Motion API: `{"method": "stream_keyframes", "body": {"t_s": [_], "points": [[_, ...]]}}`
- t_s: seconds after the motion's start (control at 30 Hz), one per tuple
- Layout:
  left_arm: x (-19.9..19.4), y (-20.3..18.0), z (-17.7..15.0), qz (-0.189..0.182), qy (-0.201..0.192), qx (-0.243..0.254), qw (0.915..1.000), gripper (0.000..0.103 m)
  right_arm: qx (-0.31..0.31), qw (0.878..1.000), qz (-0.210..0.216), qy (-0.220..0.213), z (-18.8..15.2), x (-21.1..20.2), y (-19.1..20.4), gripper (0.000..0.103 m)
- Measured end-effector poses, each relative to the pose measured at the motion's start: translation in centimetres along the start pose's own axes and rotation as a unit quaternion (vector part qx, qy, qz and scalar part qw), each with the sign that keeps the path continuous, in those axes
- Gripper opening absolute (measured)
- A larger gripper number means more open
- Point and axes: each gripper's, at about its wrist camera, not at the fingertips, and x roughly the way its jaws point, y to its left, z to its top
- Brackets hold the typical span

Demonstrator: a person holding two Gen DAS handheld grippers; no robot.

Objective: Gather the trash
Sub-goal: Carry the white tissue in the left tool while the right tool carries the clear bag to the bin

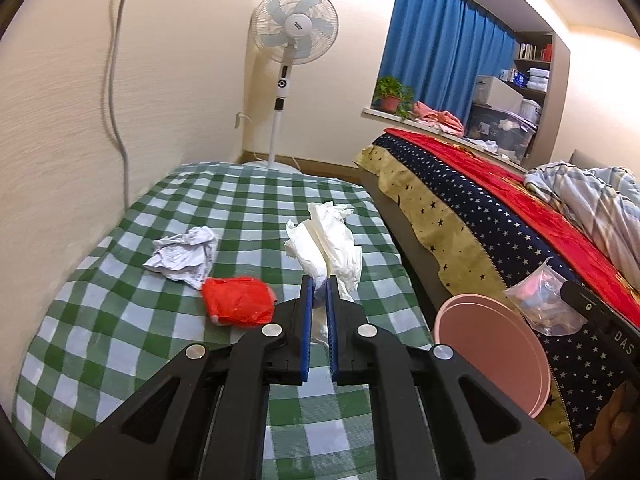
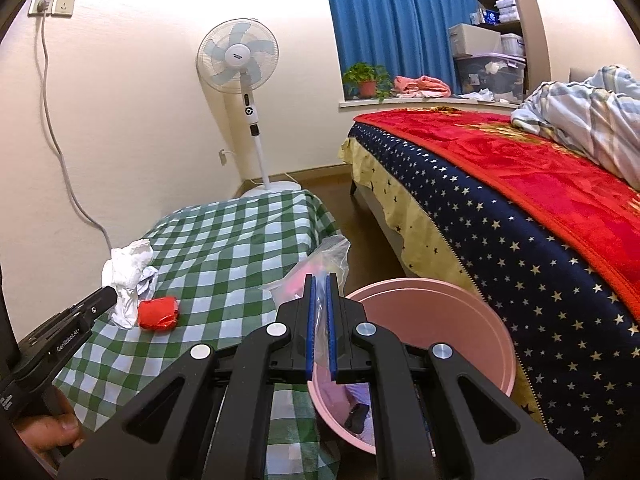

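Observation:
My left gripper point(image 1: 319, 280) is shut on a wad of white tissue point(image 1: 332, 236), which it holds just above the green checked table point(image 1: 120, 340). A crumpled printed paper point(image 1: 184, 256) and a red wrapper point(image 1: 238, 300) lie on the cloth to its left. My right gripper point(image 2: 320, 280) is shut on a clear plastic bag point(image 2: 322, 258) with pink and blue bits inside, held by the left rim of the pink bin point(image 2: 432, 320). The right wrist view also shows the left gripper point(image 2: 112, 294) with the tissue point(image 2: 128, 272) and the red wrapper point(image 2: 158, 312).
The pink bin point(image 1: 492, 344) stands on the floor in the narrow gap between table and bed point(image 2: 500, 200). A standing fan point(image 1: 294, 26) is behind the table's far end. A cable hangs down the left wall. A hand point(image 2: 52, 432) grips the left tool.

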Motion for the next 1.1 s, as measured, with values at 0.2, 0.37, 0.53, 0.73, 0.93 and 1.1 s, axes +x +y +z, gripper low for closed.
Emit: {"method": "stream_keyframes", "body": {"t_s": [0.2, 0.37, 0.53, 0.73, 0.93, 1.1], "points": [[0.8, -1.3, -0.4, -0.015, 0.005, 0.013, 0.9998, 0.007, 0.009, 1.0, -0.018, -0.004, 0.2, -0.1, -1.2, 0.005], [1.2, -2.5, -0.6, -0.026, 0.006, 0.023, 0.9994, 0.007, 0.024, 0.999, -0.039, -0.011, 0.6, -0.2, -2.6, 0.005], [1.6, -3.5, -0.9, -0.037, 0.009, 0.034, 0.9987, 0.007, 0.037, 0.998, -0.058, -0.012, 0.6, -0.1, -3.9, 0.005], [1.8, -4.6, -1.0, -0.051, 0.008, 0.045, 0.9976, 0.007, 0.05, 0.996, -0.077, -0.013, 0.8, 0.2, -5.4, 0.005], [2.5, -5.8, -1.2, -0.064, 0.011, 0.054, 0.9964, 0.007, 0.055, 0.994, -0.095, -0.01, 0.6, 0.5, -6.3, 0.005], [3.1, -6.7, -1.5, -0.077, 0.014, 0.058, 0.9952, 0.007, 0.05, 0.993, -0.106, -0.009, 0.5, 0.8, -6.5, 0.005]]}}
